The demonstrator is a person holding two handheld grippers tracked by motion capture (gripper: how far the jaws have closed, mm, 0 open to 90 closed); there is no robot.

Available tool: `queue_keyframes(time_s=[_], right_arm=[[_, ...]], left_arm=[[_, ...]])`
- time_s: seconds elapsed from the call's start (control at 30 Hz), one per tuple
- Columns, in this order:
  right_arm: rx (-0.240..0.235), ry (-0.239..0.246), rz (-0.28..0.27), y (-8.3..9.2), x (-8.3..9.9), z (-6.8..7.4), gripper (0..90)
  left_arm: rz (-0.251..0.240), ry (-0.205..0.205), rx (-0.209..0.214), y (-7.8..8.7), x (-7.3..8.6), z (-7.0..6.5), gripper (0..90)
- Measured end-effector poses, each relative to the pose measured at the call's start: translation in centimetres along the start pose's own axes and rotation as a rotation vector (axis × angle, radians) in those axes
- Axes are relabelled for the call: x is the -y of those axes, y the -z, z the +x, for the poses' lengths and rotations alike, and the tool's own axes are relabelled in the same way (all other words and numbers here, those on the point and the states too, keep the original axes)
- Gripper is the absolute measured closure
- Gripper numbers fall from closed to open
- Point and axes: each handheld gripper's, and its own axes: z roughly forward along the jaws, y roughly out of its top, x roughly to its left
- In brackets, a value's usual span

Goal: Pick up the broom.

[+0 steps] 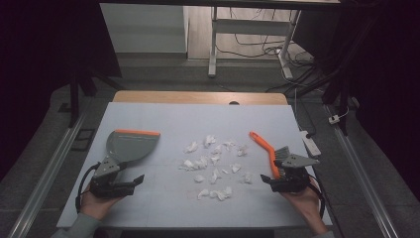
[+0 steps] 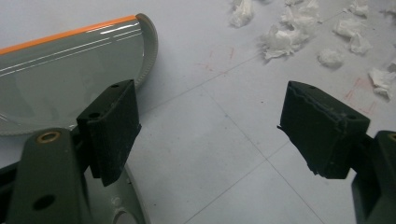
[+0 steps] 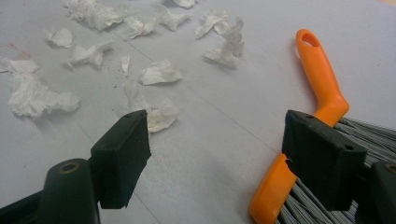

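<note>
The left gripper (image 1: 132,181) has its jaws spread wide with nothing between them; in the left gripper view one jaw stands over the near edge of the grey dustpan (image 2: 65,74), the other over bare bench (image 2: 224,154). The right gripper (image 1: 266,181) is spread just as wide and empty, and in the right gripper view its right-hand jaw stands in front of the brush (image 3: 322,93), where the orange handle meets the grey bristles.

In the high view the dustpan (image 1: 130,146) lies at centre left with its orange lip turned towards the upper edge of the frame. The brush (image 1: 270,153) lies at centre right, its handle running up and to the left. Between them, in the middle of the frame, sits a loose scatter of white paper scraps (image 1: 213,166).

The step in hand looks like picking up both tools. For the brush, a grip across the orange handle just above the bristles should steady it best (bristles themselves would give and slip). The dustpan's handle lies low under the left gripper, so those jaws should come down square to it, not at a slant, and close fully before lifting. Keeping both approaches clear of the scraps avoids scattering them further.
</note>
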Motion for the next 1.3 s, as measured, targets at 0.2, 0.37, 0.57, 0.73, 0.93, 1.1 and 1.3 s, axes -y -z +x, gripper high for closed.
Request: queue_keyframes(time_s=[0.2,0.37,0.57,0.73,0.93,1.1,1.3], right_arm=[[-0.003,0.007,0.011,-0.1,0.0,0.1,22.9],[-0.002,0.002,0.016,0.0,0.0,0.0,22.8],[0.012,0.012,0.03,0.0,0.0,0.2,22.8],[0.015,0.011,0.035,0.2,0.0,0.2,22.8],[0.02,0.02,0.034,0.2,-0.2,0.3,22.8],[0.025,0.022,0.035,0.1,-0.5,0.4,22.8],[0.026,-0.003,0.062,0.1,-1.5,-0.1,24.9]], left_arm=[[-0.003,-0.004,-0.002,0.0,-0.1,0.1,20.8],[-0.004,-0.019,-0.004,-0.1,-0.1,0.1,20.9],[-0.001,-0.021,-0.007,-0.4,-0.2,0.4,20.9],[0.004,-0.025,-0.004,-0.7,-0.4,0.4,20.9],[0.004,-0.028,-0.005,-0.7,-0.4,0.4,20.9],[0.005,-0.03,-0.005,-0.8,-0.4,0.4,20.8],[0.009,-0.033,-0.011,-1.0,-0.5,0.4,21.0]])
